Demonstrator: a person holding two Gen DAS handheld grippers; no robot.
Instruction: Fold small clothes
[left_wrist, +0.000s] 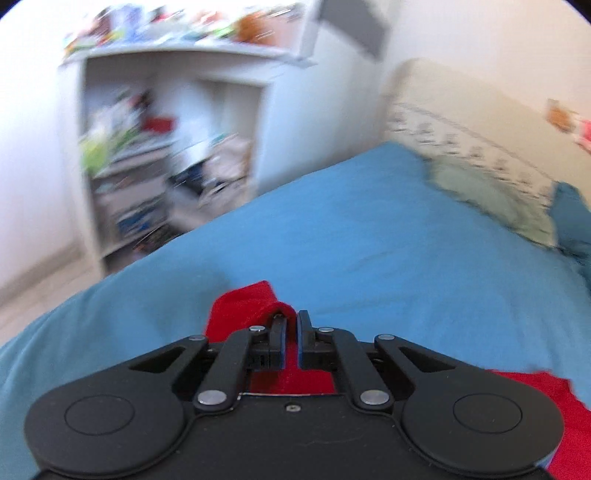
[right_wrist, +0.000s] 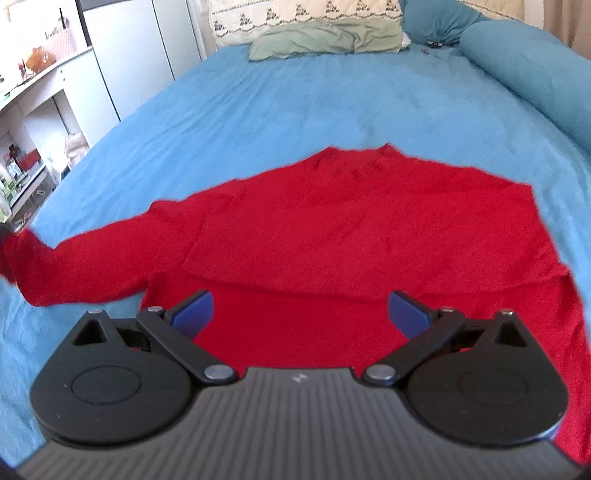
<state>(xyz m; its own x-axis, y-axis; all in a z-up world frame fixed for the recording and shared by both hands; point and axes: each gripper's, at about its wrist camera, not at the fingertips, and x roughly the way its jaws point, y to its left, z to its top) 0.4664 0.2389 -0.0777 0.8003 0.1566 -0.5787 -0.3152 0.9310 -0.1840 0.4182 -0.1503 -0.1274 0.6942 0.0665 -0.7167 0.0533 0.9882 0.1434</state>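
Observation:
A red long-sleeved top (right_wrist: 351, 229) lies spread on the blue bed sheet (right_wrist: 295, 96), its lower part folded up over the body. Its left sleeve (right_wrist: 74, 266) stretches out to the left. My left gripper (left_wrist: 290, 317) is shut on the cuff of that sleeve (left_wrist: 243, 306) and holds it just above the sheet (left_wrist: 351, 229). My right gripper (right_wrist: 300, 314) is open and empty, hovering over the top's near edge, with its blue pads (right_wrist: 194, 312) wide apart.
A white shelf unit (left_wrist: 166, 147) full of books and toys stands left of the bed. At the head of the bed lie a patterned pillow (right_wrist: 306, 14), a green cloth (right_wrist: 325, 38) and a blue bolster (right_wrist: 535, 70) on the right.

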